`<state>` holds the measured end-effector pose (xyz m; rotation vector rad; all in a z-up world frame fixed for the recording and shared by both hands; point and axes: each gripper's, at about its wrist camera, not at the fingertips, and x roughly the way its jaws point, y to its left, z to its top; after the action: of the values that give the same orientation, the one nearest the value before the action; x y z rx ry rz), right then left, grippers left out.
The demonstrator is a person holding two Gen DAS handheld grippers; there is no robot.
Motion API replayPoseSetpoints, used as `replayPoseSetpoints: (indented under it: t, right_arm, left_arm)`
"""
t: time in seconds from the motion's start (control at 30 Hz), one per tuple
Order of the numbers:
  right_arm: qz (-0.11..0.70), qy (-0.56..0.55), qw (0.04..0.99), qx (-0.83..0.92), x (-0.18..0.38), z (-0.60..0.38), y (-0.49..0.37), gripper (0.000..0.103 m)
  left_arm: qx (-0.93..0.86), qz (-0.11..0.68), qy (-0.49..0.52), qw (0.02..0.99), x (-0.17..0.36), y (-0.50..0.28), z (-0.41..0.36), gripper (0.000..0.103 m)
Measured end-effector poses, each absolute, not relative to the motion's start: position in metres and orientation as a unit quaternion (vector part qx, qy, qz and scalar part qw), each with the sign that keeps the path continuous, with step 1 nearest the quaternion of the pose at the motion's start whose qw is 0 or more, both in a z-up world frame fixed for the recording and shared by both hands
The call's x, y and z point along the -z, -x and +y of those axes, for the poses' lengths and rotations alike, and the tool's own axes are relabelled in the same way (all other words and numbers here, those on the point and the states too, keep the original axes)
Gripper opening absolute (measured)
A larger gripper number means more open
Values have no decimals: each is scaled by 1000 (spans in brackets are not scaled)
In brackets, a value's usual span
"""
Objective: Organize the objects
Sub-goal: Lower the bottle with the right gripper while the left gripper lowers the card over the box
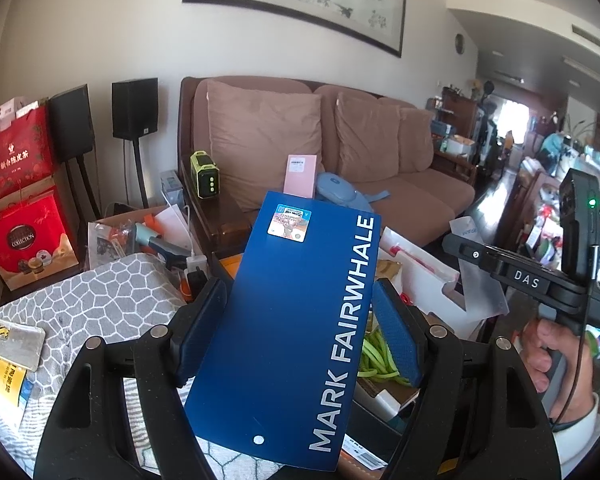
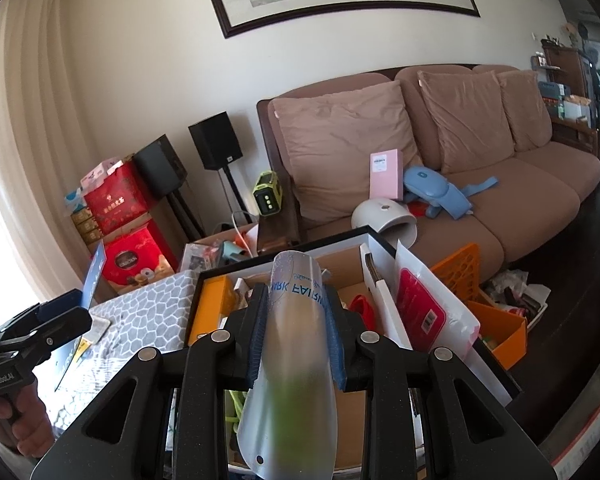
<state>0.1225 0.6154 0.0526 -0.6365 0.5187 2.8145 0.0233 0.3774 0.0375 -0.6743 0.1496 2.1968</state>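
Observation:
My left gripper (image 1: 300, 328) is shut on a flat blue card sleeve (image 1: 300, 320) printed MARK FAIRWHALE, held up over the table edge. My right gripper (image 2: 296, 328) is shut on a clear plastic sleeve (image 2: 292, 360) with the same lettering, bowed between the pads, above an open cardboard box (image 2: 348, 268). The right gripper also shows in the left wrist view (image 1: 480, 256), with the clear sleeve (image 1: 480, 288) hanging from it. The left gripper shows at the left of the right wrist view (image 2: 56, 312), with the blue sleeve's edge (image 2: 94, 276) behind it.
A grey patterned cloth (image 1: 112, 292) covers the table, with packets (image 1: 16, 344) on it. The box holds a green cord (image 1: 376, 360), white packaging (image 2: 420, 312) and an orange insert (image 2: 208, 308). An orange crate (image 2: 496, 320) stands right. Behind is a brown sofa (image 2: 480, 200) with gadgets.

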Motion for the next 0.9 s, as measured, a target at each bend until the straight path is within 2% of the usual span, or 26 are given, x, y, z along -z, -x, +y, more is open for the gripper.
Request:
replayPoseSetpoints:
  t: [0.9]
  right_arm:
    - [188, 220, 137, -947, -44, 638, -134, 28]
  left_arm:
    - [-860, 55, 252, 440, -51, -47, 403, 72]
